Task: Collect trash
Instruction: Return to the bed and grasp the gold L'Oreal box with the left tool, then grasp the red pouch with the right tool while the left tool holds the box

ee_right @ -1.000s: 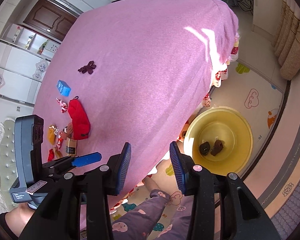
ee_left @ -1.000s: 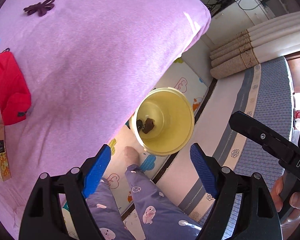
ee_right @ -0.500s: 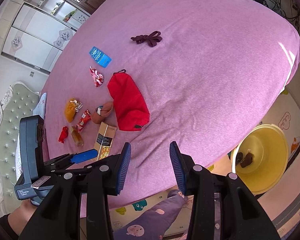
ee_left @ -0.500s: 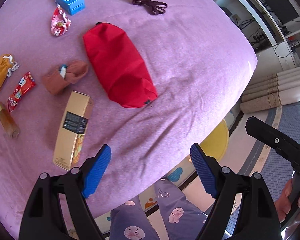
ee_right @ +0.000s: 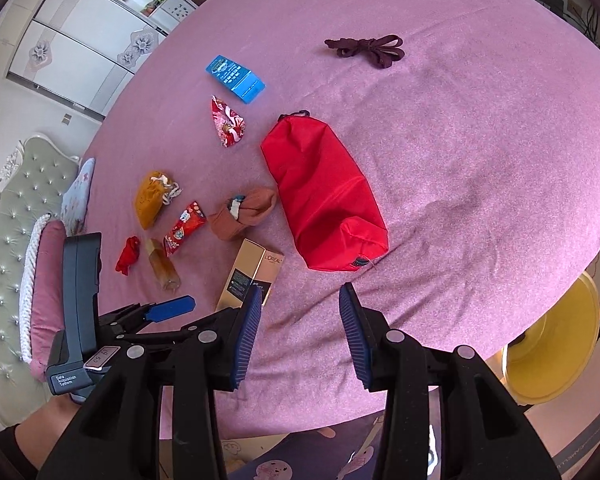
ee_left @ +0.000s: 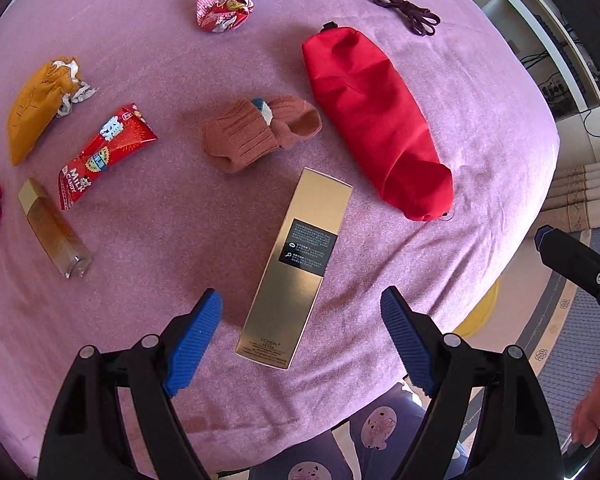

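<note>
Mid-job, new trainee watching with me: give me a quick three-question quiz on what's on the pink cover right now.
1. True or false: the left gripper is closed on the gold carton.
2. Which lies nearest the carton's far end? A) brown sock B) blue box C) dark cord
3. Fill in: the yellow basin sits on the ____, past the edge of the pink cover.

Key: 1. False, its jaws stand open above the carton, holding nothing. 2. A. 3. floor.
</note>
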Demonstrator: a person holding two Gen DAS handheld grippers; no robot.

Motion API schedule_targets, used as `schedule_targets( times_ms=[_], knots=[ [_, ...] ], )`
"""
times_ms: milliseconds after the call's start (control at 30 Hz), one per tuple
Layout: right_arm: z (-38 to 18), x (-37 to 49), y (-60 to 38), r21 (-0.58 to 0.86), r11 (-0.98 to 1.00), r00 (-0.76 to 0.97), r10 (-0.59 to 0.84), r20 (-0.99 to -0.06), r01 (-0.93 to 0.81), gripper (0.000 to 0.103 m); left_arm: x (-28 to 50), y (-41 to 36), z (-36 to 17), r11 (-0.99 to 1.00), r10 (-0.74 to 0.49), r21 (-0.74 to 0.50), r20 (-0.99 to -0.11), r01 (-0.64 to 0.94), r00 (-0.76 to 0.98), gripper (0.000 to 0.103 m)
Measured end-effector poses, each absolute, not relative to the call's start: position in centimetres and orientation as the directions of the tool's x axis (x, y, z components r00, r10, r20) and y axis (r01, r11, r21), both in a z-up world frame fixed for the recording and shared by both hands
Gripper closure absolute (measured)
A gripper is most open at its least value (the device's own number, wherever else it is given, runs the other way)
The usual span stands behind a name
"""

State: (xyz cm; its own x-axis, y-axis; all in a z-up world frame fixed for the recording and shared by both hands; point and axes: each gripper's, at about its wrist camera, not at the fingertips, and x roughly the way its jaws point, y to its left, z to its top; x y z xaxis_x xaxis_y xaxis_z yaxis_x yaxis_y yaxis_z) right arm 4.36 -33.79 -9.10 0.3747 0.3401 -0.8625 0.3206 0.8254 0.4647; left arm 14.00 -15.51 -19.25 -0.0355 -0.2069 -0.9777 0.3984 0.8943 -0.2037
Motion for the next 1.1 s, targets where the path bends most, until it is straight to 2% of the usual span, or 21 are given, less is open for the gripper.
schedule_targets(
  times_ms=[267, 333, 400, 533, 667, 900, 1000, 1100],
  knots=[
    [-10.8, 6.4, -34.2, 0.456, 0.835, 0.352, 0.345, -0.87, 0.308, 0.063, 14.5, -16.1, -23.1, 0.895, -0.195, -0.208, -0.978, 0.395, -0.075, 0.022],
    [-11.3, 6.8, -34.5, 0.456, 0.834, 0.345, 0.347, -0.872, 0.312, 0.063, 14.6, -16.2, -24.3, 0.898, -0.186, -0.206, -0.979, 0.39, -0.088, 0.028],
    [-11.6, 7.1, -34.9, 0.461, 0.829, 0.343, 0.353, -0.871, 0.318, 0.063, 14.7, -16.3, -25.3, 0.904, -0.164, -0.19, -0.981, 0.383, -0.101, 0.044],
    [-12.6, 7.9, -35.4, 0.461, 0.828, 0.328, 0.359, -0.874, 0.319, 0.063, 15.2, -15.8, -25.7, 0.927, -0.162, -0.186, -0.982, 0.327, -0.099, 0.055],
    [-13.4, 8.9, -35.8, 0.459, 0.829, 0.311, 0.366, -0.877, 0.319, 0.063, 15.6, -14.3, -25.2, 0.933, -0.24, -0.262, -0.964, 0.246, -0.116, 0.06],
    [-15.2, 11.1, -36.9, 0.446, 0.839, 0.271, 0.371, -0.888, 0.313, 0.063, 17.1, -13.3, -22.6, 0.881, -0.452, -0.46, -0.887, 0.111, -0.091, 0.062],
    [-16.1, 12.3, -37.5, 0.442, 0.841, 0.257, 0.373, -0.891, 0.311, 0.063, 18.2, -14.4, -22.0, 0.853, -0.512, -0.517, -0.855, 0.064, -0.08, 0.062],
    [-17.1, 13.8, -38.0, 0.429, 0.851, 0.236, 0.369, -0.899, 0.303, 0.059, 18.7, -15.3, -21.9, 0.851, -0.519, -0.522, -0.852, 0.054, -0.066, 0.062]
  ],
)
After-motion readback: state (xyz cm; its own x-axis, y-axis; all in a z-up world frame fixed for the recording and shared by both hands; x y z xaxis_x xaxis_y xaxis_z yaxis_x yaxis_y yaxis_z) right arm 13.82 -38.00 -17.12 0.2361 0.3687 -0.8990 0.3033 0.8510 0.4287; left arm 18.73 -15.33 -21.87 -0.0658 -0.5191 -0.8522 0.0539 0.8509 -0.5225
